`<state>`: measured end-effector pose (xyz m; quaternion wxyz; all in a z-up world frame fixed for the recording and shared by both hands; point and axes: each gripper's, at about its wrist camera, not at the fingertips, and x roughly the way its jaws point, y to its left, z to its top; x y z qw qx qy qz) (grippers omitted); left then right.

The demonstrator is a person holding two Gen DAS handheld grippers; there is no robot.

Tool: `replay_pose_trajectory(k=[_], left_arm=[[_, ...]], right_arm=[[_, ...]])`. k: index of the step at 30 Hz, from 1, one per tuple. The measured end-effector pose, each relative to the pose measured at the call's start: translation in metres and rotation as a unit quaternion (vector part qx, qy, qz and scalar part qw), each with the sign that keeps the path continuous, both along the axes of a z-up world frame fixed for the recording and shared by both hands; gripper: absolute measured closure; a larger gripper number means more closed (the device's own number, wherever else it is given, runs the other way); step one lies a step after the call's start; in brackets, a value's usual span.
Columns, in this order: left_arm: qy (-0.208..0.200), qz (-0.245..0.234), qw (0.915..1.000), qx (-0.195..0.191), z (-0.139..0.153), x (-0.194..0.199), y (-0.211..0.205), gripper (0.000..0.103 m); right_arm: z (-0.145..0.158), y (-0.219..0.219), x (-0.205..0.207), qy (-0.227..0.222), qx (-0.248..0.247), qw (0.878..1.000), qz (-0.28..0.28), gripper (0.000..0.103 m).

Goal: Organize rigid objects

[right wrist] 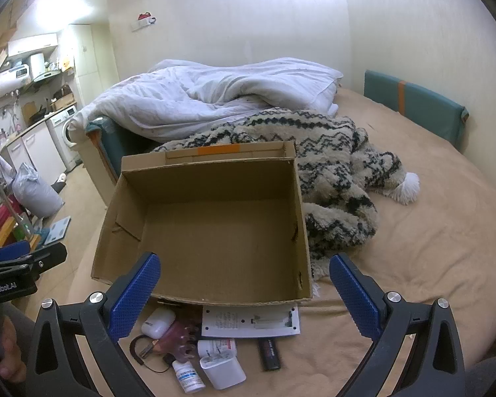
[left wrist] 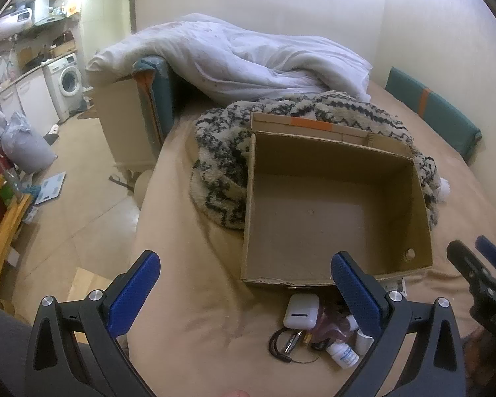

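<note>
Your bed [right wrist: 413, 264] carries an open cardboard box [right wrist: 215, 225] with nothing in it, resting against a patterned blanket [right wrist: 334, 172]. Just in front of the box lie the small things: a white leaflet [right wrist: 248, 322], a white charger [right wrist: 223, 372], an earbud case [left wrist: 299, 311], a pill bottle [right wrist: 188, 377]. Your left gripper [left wrist: 244, 292] and right gripper [right wrist: 244, 292] both hover above the clutter, fingers spread wide, holding nothing.

1. Cardboard box [right wrist: 215, 231]: 1, open-topped.
2. White earbud case [right wrist: 158, 322]: 1.
3. Small white bottle, blue label [right wrist: 188, 377]: 1.
4. White charger block [right wrist: 223, 372]: 1.
5. Pink hair claw clip [right wrist: 178, 340]: 1.
6. Flat white printed package [right wrist: 251, 322]: 1.
7. Black stick-shaped item [right wrist: 269, 354]: 1.
8. Black loop cord [right wrist: 139, 350]: 1.
9. White pill tub, red label [right wrist: 216, 346]: 1.
</note>
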<state>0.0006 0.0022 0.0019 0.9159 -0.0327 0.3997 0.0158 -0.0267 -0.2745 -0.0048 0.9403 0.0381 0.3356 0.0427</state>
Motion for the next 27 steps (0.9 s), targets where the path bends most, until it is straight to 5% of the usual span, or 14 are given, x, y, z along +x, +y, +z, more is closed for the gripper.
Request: replay_pose_trajectory(k=[27], left_arm=[[0.002, 0.002, 1.0000, -0.005, 0.0014, 0.0010, 0.0027, 0.000]], right_arm=[[0.0007, 0.0039, -0.0016, -0.001, -0.003, 1.000, 0.006, 0.000]])
